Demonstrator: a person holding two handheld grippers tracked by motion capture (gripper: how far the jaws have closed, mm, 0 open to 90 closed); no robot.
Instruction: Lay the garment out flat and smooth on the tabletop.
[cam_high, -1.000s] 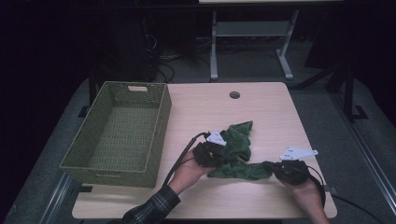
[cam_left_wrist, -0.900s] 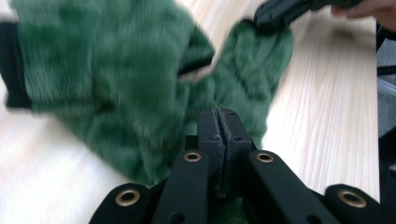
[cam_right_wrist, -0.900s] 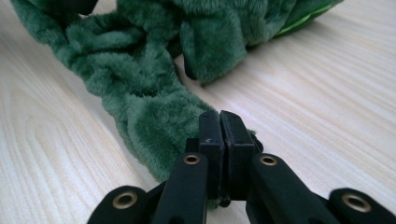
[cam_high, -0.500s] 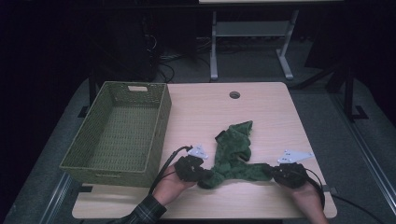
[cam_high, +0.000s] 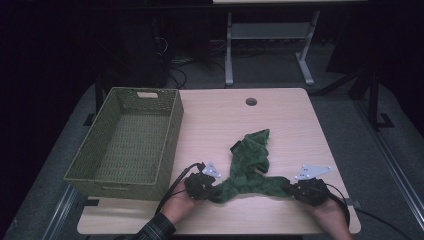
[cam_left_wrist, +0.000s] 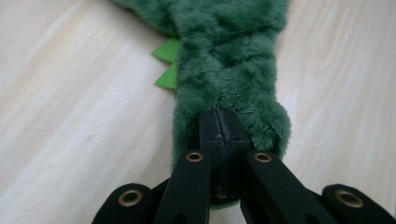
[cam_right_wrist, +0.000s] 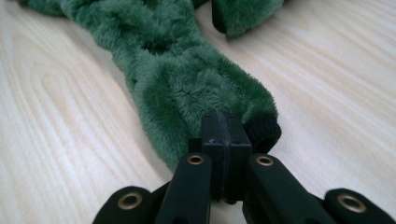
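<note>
Green plush garment (cam_high: 250, 167) lies spread on the table (cam_high: 290, 120) near its front edge, left hand-held gripper (cam_high: 206, 186) and right hand-held gripper (cam_high: 298, 189) each clamped on one end; wicker basket (cam_high: 130, 140) stands just left. Bare tabletop lies beyond; cable hole (cam_high: 251, 102) sits near the far edge.

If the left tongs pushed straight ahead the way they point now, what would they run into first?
The green plush garment itself: the left tongs are shut on its end, and the fabric stretches directly ahead of them across the table. Beyond it, depth is hard to judge.
</note>
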